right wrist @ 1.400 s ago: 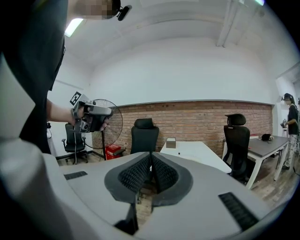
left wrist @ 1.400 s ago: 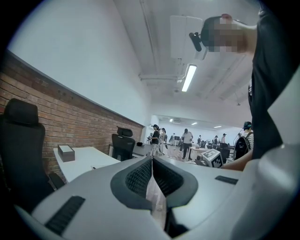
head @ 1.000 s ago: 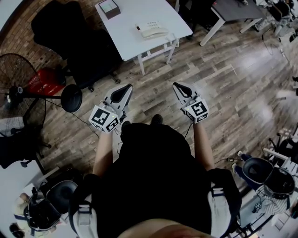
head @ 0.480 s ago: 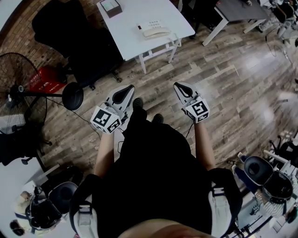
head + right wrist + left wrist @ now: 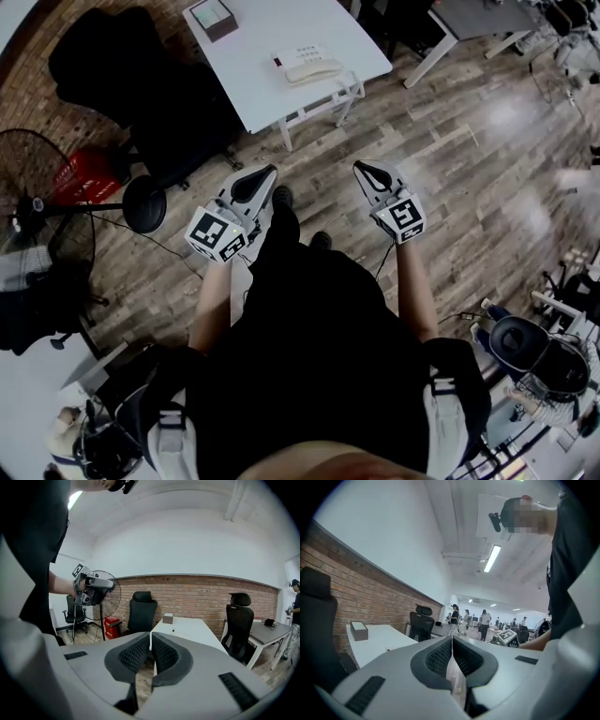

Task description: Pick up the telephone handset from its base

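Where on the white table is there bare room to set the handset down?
Bare top lies between the small box and the telephone, and along the left edge of the white table. The telephone crowds the near right corner.

White table (image 5: pixel 267 94) on wood-plank floor (image 5: pixel 469 178), small brown box (image 5: pixel 214 17) at far corner; black office chair (image 5: pixel 141 84) alongside; standing fan (image 5: pixel 37 164) near red container (image 5: pixel 86 173).

head view: is looking steeply down from above the person, left gripper (image 5: pixel 265 172) and right gripper (image 5: pixel 363 168) near, white rectangular table (image 5: pixel 267 94) well ahead | left gripper view: is riding low behind its jaws, facing level along them | right gripper view: is riding likewise, facing red brick wall (image 5: pixel 197 597) | shared: that table is showing in all three
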A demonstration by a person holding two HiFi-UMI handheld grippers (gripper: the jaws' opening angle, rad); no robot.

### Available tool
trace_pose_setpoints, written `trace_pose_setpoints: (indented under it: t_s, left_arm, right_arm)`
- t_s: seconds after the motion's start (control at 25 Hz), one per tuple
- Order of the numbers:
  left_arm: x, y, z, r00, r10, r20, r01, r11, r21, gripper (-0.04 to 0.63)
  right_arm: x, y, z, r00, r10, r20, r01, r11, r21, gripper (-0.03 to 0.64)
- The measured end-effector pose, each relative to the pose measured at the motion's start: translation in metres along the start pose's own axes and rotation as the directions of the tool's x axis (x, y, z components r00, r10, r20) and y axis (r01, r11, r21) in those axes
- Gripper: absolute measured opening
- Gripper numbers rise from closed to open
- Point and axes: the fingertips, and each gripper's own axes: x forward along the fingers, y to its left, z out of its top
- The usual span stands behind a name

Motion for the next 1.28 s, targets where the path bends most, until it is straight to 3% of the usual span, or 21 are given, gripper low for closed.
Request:
trace_pose_setpoints:
  t_s: [0.68, 0.96, 1.28]
  left_arm:
    - [0.052, 0.092, 0.021, 0.994, -0.108, -0.011, 0.108, 0.994, 0.0, 0.023]
    - [0.073, 0.112, 0.031, 0.988, -0.152, -0.012, 0.152, 0.988, 0.003, 0.023]
    - [0.086, 0.13, 0.041, 0.98, -0.201, -0.015, 0.201, 0.979, 0.019, 0.023]
  right_arm:
    - [0.076, -0.041, 0.027, 0.997, -0.055, -0.047, 0.052, 0.997, -0.051, 0.027]
    - [0.086, -0.061, 0.037, 0.993, -0.117, -0.026, 0.116, 0.992, -0.046, 0.209]
    - [0.094, -0.073, 0.037, 0.982, -0.184, -0.039, 0.183, 0.983, -0.028, 0.293]
